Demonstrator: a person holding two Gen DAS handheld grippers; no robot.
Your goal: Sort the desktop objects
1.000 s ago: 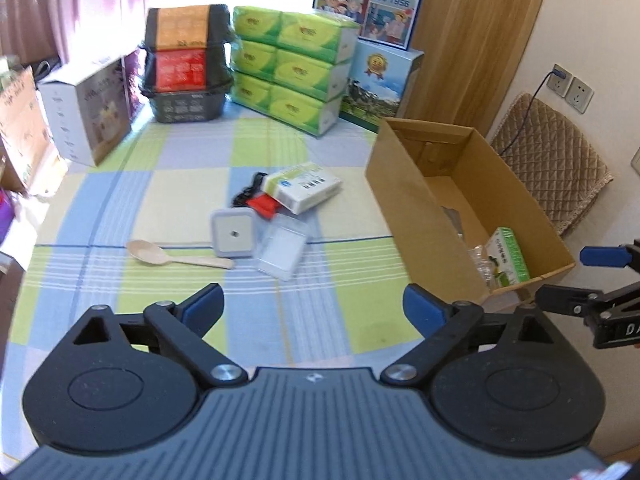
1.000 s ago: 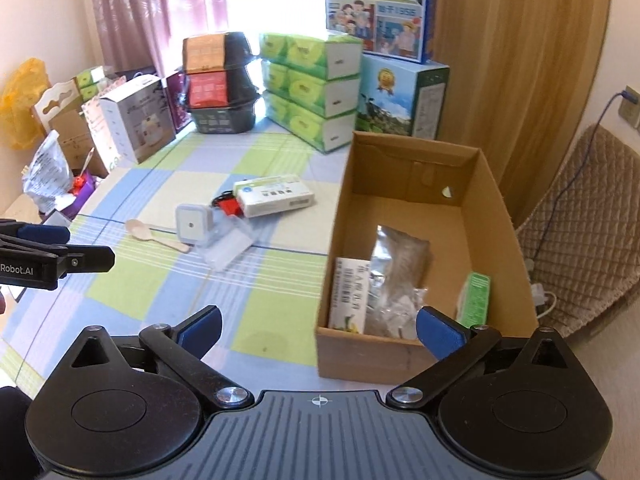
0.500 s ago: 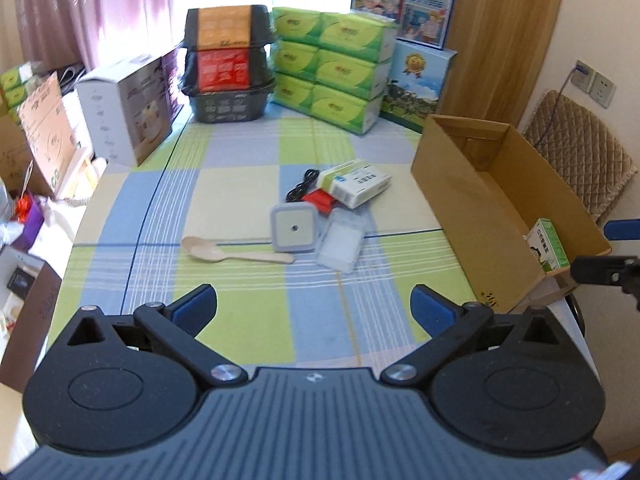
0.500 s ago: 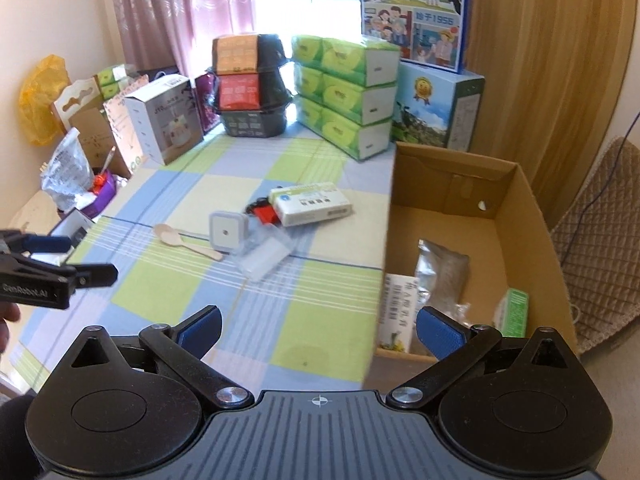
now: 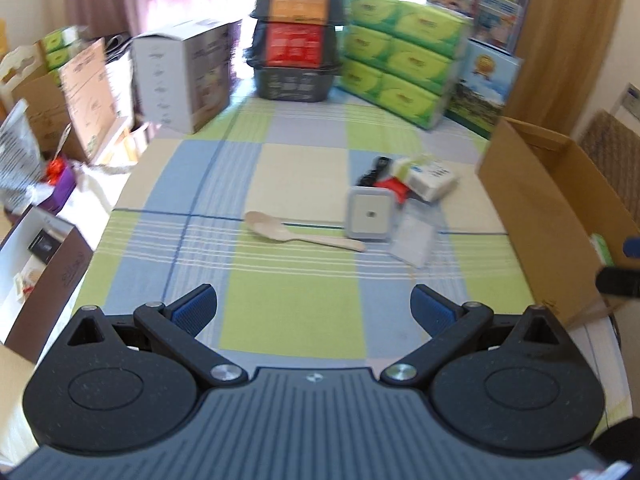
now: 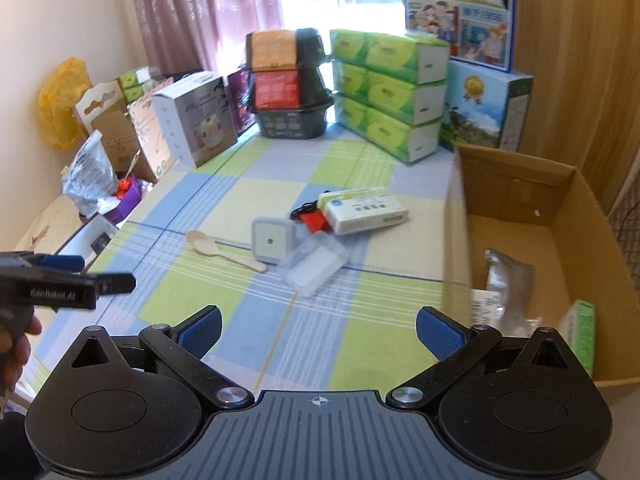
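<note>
A small pile lies mid-table: a wooden spoon (image 5: 304, 234), a grey square device (image 5: 369, 218), a clear plastic case (image 5: 414, 238), a white box with a green stripe (image 5: 430, 178), plus a red item and black cable behind. The same spoon (image 6: 226, 250), grey device (image 6: 270, 242), clear case (image 6: 316, 266) and white box (image 6: 364, 210) show in the right wrist view. A cardboard box (image 6: 516, 176) at the right holds a silver packet (image 6: 510, 280) and a green carton (image 6: 582, 332). My left gripper (image 5: 314, 310) and right gripper (image 6: 318, 334) hang open and empty over the near table edge.
Green tissue packs (image 6: 390, 92), stacked black food tubs (image 6: 288, 84) and a white appliance box (image 6: 192, 116) line the far side. Open cartons and bags (image 5: 60, 128) crowd the left edge. The checked tablecloth (image 5: 292, 300) is bare between the grippers and the pile.
Both views have pulled back and swung left, so the pile and cardboard box sit further right and farther off. Both grippers stay open and empty.
</note>
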